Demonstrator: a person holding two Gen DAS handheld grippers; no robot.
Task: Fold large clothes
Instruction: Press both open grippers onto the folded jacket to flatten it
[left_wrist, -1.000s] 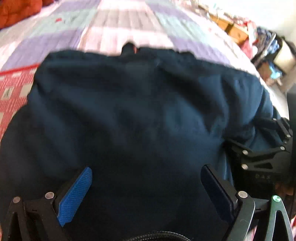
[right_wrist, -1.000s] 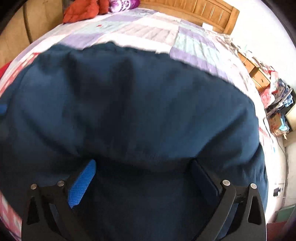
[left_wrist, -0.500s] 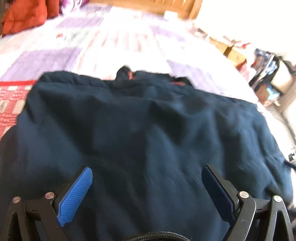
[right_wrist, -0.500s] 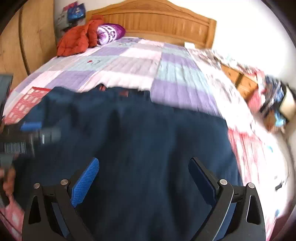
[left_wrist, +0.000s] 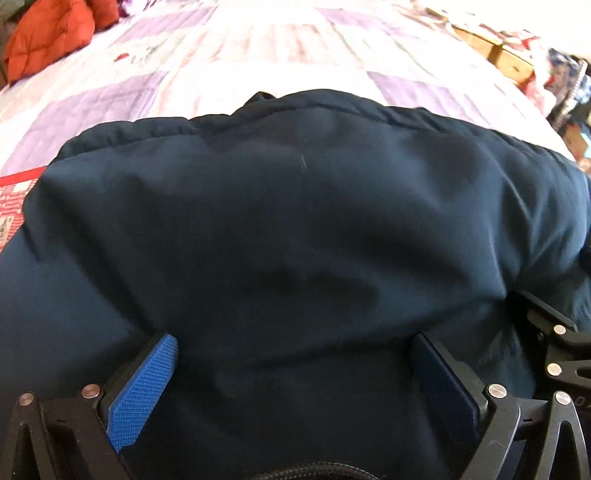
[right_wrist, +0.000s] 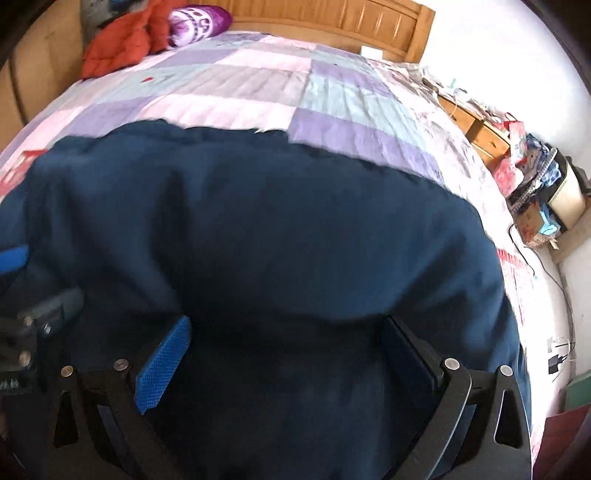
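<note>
1. Spanning the lower frame of each wrist view, both tools stand wide apart with nothing pinched: left gripper (left_wrist: 293, 373), right gripper (right_wrist: 286, 354), navy cloth bulging between the fingers.
2. Navy garment (left_wrist: 295, 229) fills the middle of both views, puffy and creased, lying on the quilted bed (right_wrist: 258, 85).
3. Likely step: taking the near edge for a fold. Judgement: close on one layer at matching spots, lift evenly, and carry toward the far hem (left_wrist: 317, 101) so the edges align.
4. Far: orange bedding (right_wrist: 114, 44) upper left, wooden headboard (right_wrist: 332, 22) at top.
</note>
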